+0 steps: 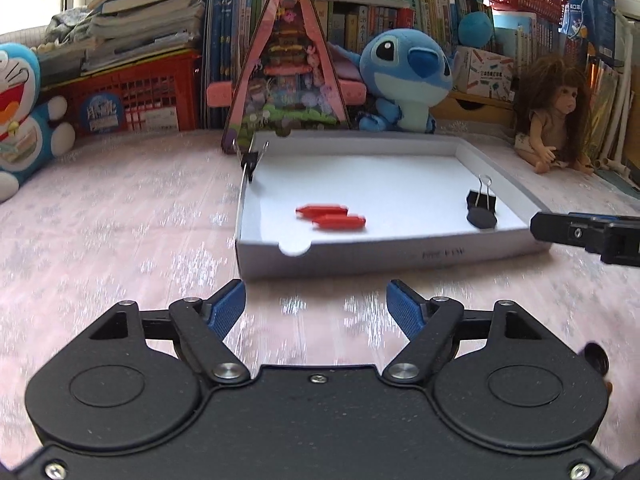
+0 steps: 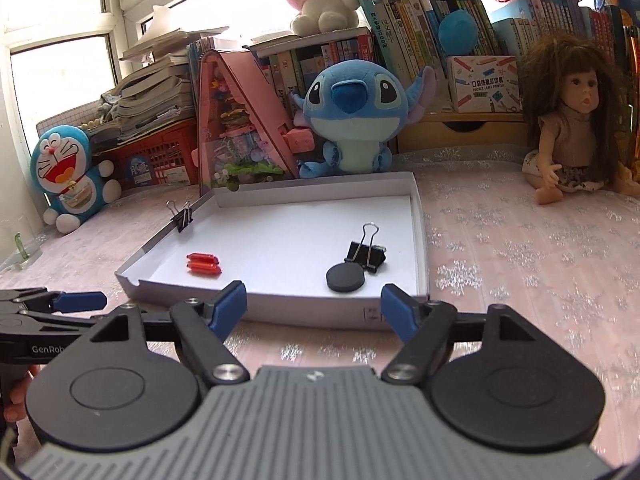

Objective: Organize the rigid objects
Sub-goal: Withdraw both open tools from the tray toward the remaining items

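A shallow white box lid [image 1: 384, 254] [image 2: 280, 312] lies on the pink cloth. Inside it lie two red capsule-shaped pieces [image 1: 330, 216] [image 2: 203, 264], a black binder clip [image 1: 481, 198] [image 2: 366, 256] and a flat black disc [image 1: 482, 218] [image 2: 345, 277]. A second binder clip [image 1: 251, 160] [image 2: 182, 216] is clipped onto the lid's left wall. My left gripper [image 1: 316, 306] stands open just in front of the lid, nothing between its blue pads. My right gripper [image 2: 314, 306] is open too, at the lid's near wall, empty.
Plush toys [image 1: 400, 80] [image 2: 352, 116], a pink triangular toy house [image 1: 288, 68] [image 2: 240, 120], a doll [image 1: 554, 120] [image 2: 576, 120], red baskets and rows of books line the back. Each view catches the other gripper at its side edge [image 1: 592, 234] [image 2: 52, 308].
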Action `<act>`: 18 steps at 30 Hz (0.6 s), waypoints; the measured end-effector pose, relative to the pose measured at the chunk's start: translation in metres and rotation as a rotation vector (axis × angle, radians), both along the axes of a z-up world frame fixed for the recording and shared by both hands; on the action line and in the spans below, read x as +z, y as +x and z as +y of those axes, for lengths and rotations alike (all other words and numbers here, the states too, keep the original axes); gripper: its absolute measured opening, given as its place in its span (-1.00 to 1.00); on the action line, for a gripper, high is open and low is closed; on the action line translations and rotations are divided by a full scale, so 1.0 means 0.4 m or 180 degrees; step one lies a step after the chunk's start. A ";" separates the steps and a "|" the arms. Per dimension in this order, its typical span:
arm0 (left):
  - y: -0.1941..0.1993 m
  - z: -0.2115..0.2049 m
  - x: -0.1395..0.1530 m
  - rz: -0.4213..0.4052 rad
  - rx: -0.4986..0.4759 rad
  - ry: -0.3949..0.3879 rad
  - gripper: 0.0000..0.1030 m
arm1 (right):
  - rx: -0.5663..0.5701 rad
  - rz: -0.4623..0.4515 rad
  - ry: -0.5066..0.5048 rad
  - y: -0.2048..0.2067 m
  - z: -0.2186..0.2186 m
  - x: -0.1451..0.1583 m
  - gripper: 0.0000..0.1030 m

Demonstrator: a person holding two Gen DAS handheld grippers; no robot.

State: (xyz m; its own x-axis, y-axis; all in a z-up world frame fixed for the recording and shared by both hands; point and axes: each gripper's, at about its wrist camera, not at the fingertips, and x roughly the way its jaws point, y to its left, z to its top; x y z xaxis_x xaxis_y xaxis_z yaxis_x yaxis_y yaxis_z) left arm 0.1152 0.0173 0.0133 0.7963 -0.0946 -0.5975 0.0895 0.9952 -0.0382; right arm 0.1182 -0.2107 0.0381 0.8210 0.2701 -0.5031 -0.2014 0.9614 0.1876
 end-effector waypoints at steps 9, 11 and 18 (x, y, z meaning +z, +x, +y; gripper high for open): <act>-0.109 0.021 -0.041 0.0024 -0.0016 0.0181 0.46 | 0.0033 -0.0051 -0.0206 -0.108 -0.001 -0.019 0.65; -0.123 0.022 -0.038 -0.0029 -0.0006 0.0185 0.46 | 0.0028 -0.0071 -0.0239 -0.131 -0.002 -0.022 0.66; -0.161 0.036 -0.019 -0.0150 -0.0027 0.0128 0.46 | 0.0048 -0.0029 -0.0293 -0.178 -0.005 -0.034 0.67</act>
State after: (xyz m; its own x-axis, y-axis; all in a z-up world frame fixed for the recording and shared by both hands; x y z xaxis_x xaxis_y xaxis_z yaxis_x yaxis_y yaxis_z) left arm 0.0506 0.0316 0.0058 0.8229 -0.0782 -0.5627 0.0988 0.9951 0.0063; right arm 0.0469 -0.2127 0.0246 0.8218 0.2354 -0.5189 -0.2172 0.9713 0.0966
